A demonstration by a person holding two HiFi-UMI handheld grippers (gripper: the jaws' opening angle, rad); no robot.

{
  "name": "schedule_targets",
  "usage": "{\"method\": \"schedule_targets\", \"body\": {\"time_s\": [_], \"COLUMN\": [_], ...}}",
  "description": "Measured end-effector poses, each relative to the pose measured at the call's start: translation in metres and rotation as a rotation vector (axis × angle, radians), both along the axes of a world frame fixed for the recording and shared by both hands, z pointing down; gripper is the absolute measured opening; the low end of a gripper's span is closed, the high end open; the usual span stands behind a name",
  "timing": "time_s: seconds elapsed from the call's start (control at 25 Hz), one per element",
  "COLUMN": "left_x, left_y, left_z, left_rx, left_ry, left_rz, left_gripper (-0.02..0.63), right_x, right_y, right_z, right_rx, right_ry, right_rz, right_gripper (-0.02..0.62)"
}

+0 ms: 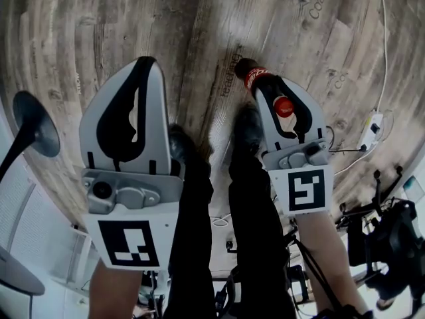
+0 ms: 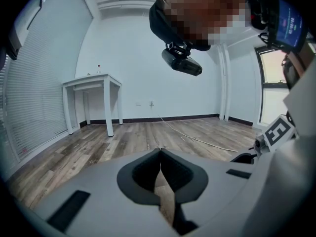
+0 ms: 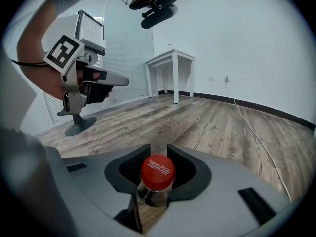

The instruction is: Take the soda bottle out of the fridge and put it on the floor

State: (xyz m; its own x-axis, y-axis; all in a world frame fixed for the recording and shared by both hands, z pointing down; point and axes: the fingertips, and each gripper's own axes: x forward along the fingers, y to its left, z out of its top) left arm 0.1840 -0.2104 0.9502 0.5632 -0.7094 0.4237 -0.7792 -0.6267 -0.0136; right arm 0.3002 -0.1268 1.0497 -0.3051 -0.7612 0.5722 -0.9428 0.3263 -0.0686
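the soda bottle [image 3: 157,172] is clamped at the neck, just under its cap, by the right gripper [image 3: 157,151], over the floor [image 3: 212,122]. the left gripper [image 2: 160,152] is clenched on nothing. if released while tilted, the bottle could be toppled and rolled away.

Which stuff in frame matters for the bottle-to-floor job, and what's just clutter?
Job:
soda bottle, gripped by the neck in the right gripper
wooden floor, where it goes
left gripper, shut and empty

Lying about:
white table
power strip
black stand base
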Motion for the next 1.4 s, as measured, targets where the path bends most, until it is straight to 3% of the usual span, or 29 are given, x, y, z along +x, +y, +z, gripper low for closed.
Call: {"method": "schedule_targets", "body": {"time_s": [0.68, 1.28, 1.4], "left_x": [-0.022, -0.020, -0.021], "left_y": [0.010, 0.008, 0.010], "left_z": [0.030, 0.031, 0.032], "left_rx": [-0.029, -0.026, -0.029], "left_ry": [-0.018, -0.020, -0.024], "left_rz": [-0.029, -0.026, -0.029], "left_gripper": [0.017, 0.017, 0.017], "right_x": [-0.008, -0.025, -0.030], "right_y": [0.006, -0.006, -0.004], "right_z": [0.045, 0.043, 0.042], "right_rx": [-0.039, -0.015, -0.009], "right_ry": [0.032, 0.018, 0.014], "right_rz": [-0.042, -0.107, -0.131], "right_gripper": [0.121, 0.137, 0.164]}}
